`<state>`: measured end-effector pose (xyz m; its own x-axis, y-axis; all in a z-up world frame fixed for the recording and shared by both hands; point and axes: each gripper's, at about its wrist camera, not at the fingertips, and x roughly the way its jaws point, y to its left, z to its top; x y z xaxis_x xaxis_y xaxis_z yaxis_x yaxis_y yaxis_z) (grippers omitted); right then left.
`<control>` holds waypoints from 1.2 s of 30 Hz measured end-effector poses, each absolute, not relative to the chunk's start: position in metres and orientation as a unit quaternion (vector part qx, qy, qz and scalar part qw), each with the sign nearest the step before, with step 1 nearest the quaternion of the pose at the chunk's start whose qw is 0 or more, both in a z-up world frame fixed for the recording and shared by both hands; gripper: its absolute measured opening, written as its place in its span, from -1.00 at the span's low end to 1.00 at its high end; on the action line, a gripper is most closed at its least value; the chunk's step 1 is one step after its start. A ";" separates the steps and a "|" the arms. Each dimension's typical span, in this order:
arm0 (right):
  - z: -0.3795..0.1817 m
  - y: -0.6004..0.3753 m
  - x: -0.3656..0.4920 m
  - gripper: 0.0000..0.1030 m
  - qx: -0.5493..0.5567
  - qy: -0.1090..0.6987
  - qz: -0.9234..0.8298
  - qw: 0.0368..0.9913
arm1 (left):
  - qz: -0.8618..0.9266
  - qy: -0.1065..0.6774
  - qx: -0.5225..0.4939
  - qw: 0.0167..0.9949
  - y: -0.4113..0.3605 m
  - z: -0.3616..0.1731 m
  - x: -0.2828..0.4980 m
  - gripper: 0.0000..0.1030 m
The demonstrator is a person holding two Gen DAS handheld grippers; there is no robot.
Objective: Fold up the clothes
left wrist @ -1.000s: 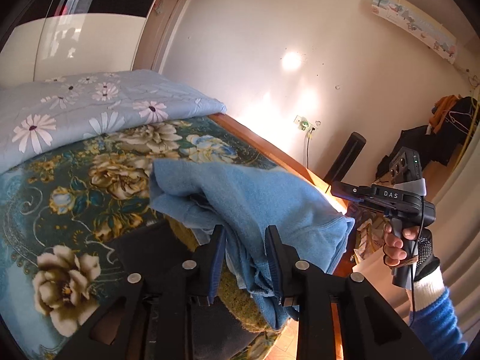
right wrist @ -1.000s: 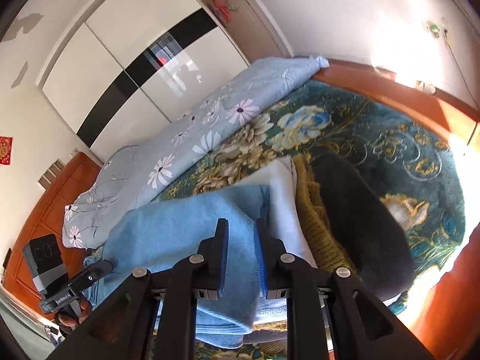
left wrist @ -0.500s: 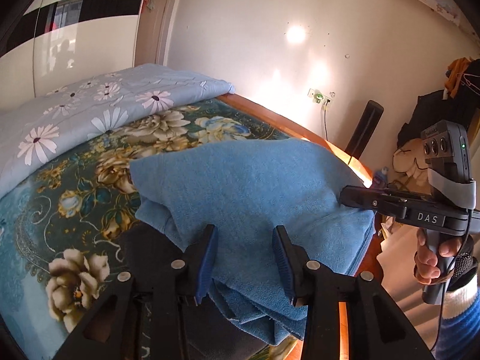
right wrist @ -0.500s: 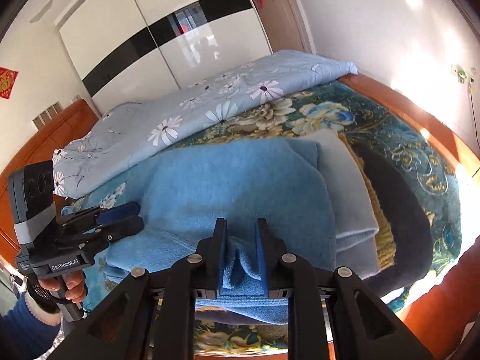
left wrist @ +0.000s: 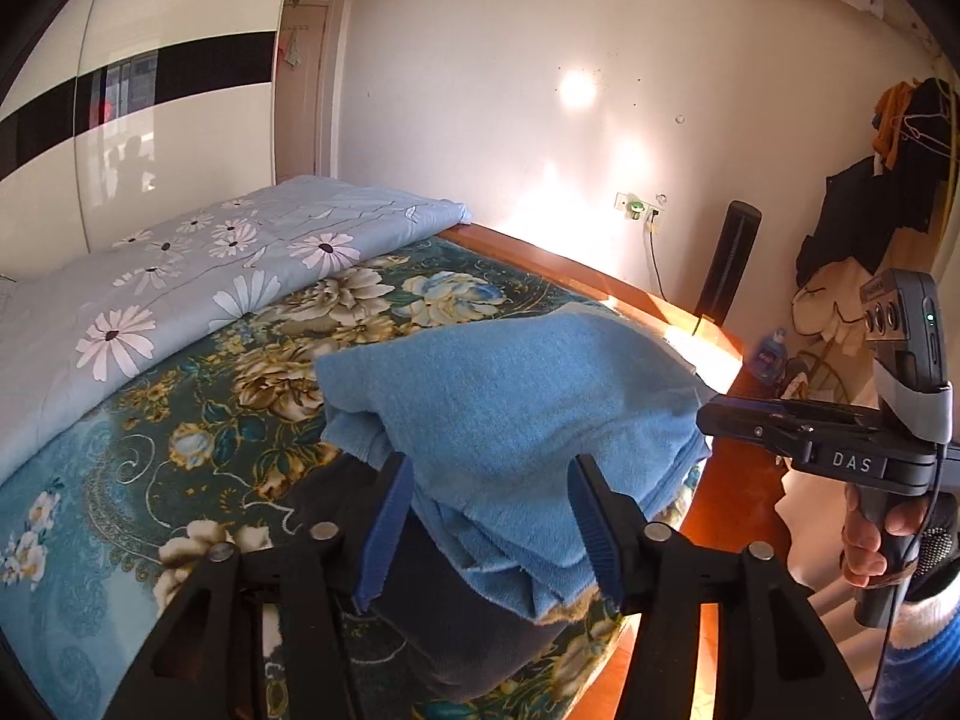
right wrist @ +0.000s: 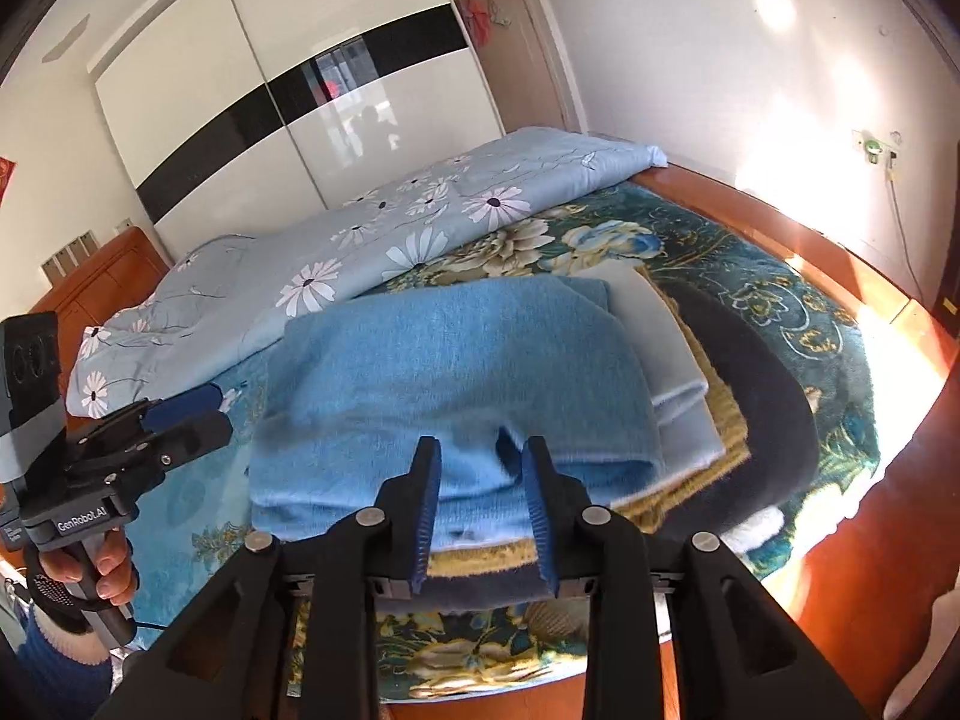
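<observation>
A bedroom with a white wall and a glossy wardrobe held a bed covered in a teal floral blanket. A folded blue garment lay on top of a stack of folded clothes near the bed's edge. The left gripper and the right gripper had just been opening; each stood released, jaws apart around the garment's near edge, pads clear of the cloth.

walls cream, sunlit; wardrobe white, black-banded; bed frame wooden
</observation>
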<state>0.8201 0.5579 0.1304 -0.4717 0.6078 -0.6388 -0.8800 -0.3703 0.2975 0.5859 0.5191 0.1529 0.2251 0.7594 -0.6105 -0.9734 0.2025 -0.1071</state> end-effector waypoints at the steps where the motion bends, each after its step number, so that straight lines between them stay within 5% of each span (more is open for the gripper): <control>1: 0.126 0.549 0.820 -0.20 -0.218 0.317 0.795 0.469 | 0.585 0.221 -0.239 0.743 0.512 0.150 0.587 0.24; 4: 0.112 0.526 0.816 0.20 -0.227 0.325 0.784 0.477 | 0.583 0.224 -0.245 0.742 0.494 0.136 0.588 0.52; 8: 0.104 0.499 0.804 0.30 -0.264 0.289 0.772 0.501 | 0.591 0.216 -0.253 0.735 0.473 0.127 0.588 0.78; 11: 0.108 0.478 0.798 0.66 -0.267 0.259 0.774 0.513 | 0.598 0.208 -0.258 0.730 0.459 0.123 0.588 1.00; 14: 0.112 0.462 0.793 0.70 -0.262 0.246 0.779 0.515 | 0.602 0.203 -0.259 0.728 0.447 0.121 0.587 1.00; 18: 0.116 0.446 0.788 1.00 -0.257 0.236 0.763 0.544 | 0.614 0.212 -0.246 0.719 0.433 0.122 0.589 1.00; 36: 0.115 0.403 0.770 1.00 -0.210 0.271 0.757 0.557 | 0.668 0.238 -0.215 0.671 0.389 0.134 0.581 1.00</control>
<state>0.7698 0.4030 0.1147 -0.2917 0.7291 -0.6191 -0.9564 -0.2334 0.1757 0.5813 0.3885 0.1341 -0.0059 0.7946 -0.6072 -0.9995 0.0144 0.0287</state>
